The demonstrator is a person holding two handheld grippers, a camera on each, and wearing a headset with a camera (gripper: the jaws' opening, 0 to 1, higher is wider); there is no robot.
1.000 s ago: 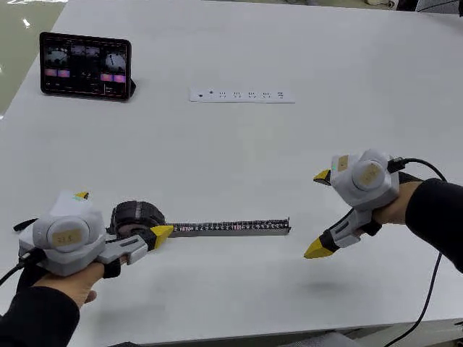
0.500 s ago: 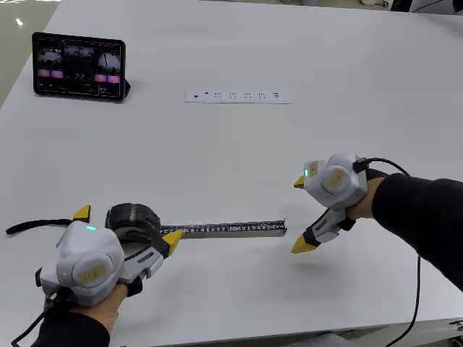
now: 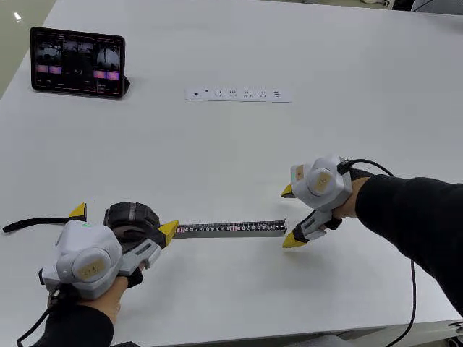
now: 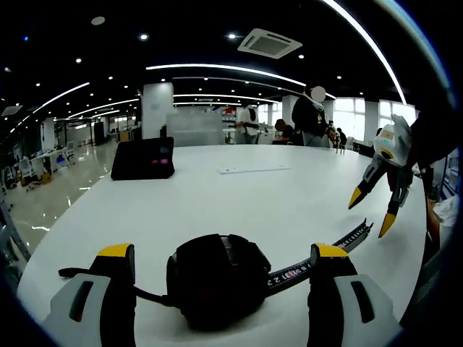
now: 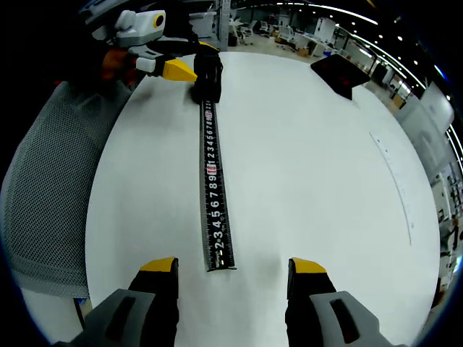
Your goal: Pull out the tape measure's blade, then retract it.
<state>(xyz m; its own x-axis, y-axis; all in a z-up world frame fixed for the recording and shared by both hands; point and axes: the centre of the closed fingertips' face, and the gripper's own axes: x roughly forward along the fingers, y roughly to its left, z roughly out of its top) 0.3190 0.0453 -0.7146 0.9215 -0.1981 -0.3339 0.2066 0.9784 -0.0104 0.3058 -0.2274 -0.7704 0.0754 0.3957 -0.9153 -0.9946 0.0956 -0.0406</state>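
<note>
White workbench (image 3: 239,159), head view. Left gripper (image 3: 123,220) at 8 o'clock: jaws wide apart, straddling the black tape measure case (image 3: 137,215). Its own view shows a gap each side, nothing clamped. Blade (image 3: 230,229) lies flat on the table, running from the case toward 3 o'clock. Right gripper (image 3: 290,215) at 4 o'clock: jaws spread either side of the blade tip, not pinching it. Further back: power strip (image 3: 239,95) at 12, tablet (image 3: 77,61) at 10, screen lit.
</note>
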